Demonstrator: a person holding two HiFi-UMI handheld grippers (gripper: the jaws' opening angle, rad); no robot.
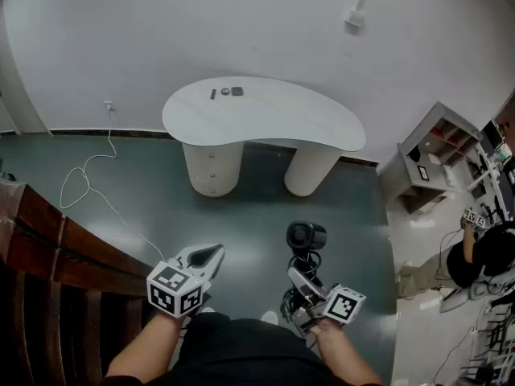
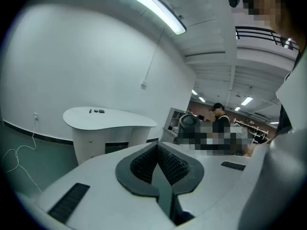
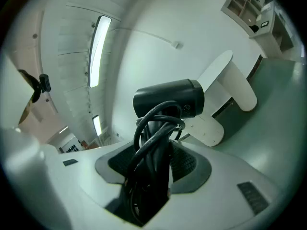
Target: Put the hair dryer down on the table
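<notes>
right gripper (image 1: 299, 284) clamped on the hair dryer (image 1: 306, 236), above the floor, well short of the table (image 1: 273, 123); left gripper (image 1: 205, 257) closed, empty. carry step, seemingly; next it must reach the tabletop.

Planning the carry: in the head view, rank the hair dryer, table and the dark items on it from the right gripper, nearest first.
1. Hair dryer: held by the right gripper.
2. Table: ahead, across the floor.
3. Dark items: table's far edge.
</notes>
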